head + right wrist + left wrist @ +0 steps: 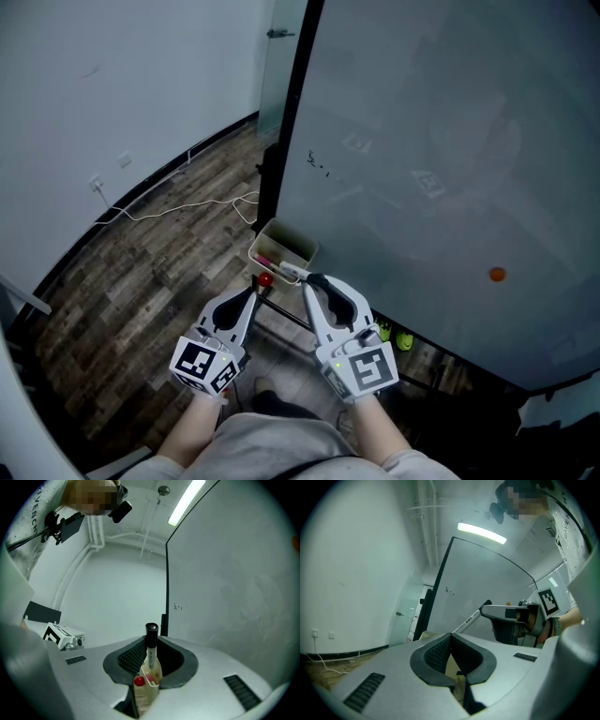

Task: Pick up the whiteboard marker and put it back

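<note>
Right tool [151,641] is pinching the whiteboard marker [151,651] close under its black cap. The white barrel slopes down from the pads toward the beige box [145,693], which sits at the lower left corner of the whiteboard [441,159], above the wooden floor [159,272]. The marker's lower end meets the mouth of the box, but I cannot tell whether it is already inside. A red cap [139,681] stands just beside it at the box's near edge.

Left tool [450,635] has its jaws pressed together on nothing and hangs near the box, taking no part in the work.

The marker looks light and stiff, with a smooth plastic barrel, so I judge it likely to pivot or slide between the pads rather than bend. Taking hold across the barrel, just below the cap's shoulder, as now, seems sound, since the shoulder gives the pads something to catch on. A grip on the cap alone could pull it off.

The task seems to be in the putting-back step. What probably remains is to steer the lower end clear of the red cap and let the marker go only once the box is holding it.
</note>
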Tool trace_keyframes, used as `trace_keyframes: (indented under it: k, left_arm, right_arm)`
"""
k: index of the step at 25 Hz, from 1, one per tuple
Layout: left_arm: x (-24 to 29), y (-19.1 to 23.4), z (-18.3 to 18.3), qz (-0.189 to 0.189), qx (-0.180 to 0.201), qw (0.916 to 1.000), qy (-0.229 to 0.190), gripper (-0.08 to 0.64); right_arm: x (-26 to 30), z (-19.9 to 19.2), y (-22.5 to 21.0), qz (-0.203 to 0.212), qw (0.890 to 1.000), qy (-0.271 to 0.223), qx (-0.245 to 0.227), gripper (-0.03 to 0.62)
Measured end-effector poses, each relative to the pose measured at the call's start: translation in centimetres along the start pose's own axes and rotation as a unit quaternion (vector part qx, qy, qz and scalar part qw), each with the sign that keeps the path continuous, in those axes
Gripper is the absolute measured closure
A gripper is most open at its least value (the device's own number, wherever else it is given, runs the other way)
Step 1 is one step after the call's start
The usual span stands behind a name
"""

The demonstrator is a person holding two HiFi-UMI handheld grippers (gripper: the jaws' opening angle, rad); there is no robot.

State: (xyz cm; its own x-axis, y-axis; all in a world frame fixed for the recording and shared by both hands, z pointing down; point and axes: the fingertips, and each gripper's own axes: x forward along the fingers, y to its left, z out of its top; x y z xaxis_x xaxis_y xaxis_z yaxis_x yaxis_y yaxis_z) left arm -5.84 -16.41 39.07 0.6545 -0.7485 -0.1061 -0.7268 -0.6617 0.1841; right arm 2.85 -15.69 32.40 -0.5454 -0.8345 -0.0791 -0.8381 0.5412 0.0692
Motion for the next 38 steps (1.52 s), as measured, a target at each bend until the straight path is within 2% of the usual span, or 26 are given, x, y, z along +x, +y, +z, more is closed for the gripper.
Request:
trace_keyframes:
  k: [6,12,38]
  left_arm:
    - [0.1,-0.7,0.3,-0.012,0.004,0.9999,-0.003,0.545]
    - [0.1,-0.4,0.3,-0.006,-0.001,1.0,-0.002,0.545]
    - [1.1,1.6,-2.1,0.02,-0.019,0.9994,0.021,0.545]
  right_arm:
    - [-0.1,0.0,0.0,-0.001,1.0,0.001,0.0,0.518]
    - [0.0,0.1,-0.1,-0.006,1.0,-0.008,0.005,0.518]
    - [1.4,-3.7,-1.2,0.001,0.999,0.038,0.027,0.518]
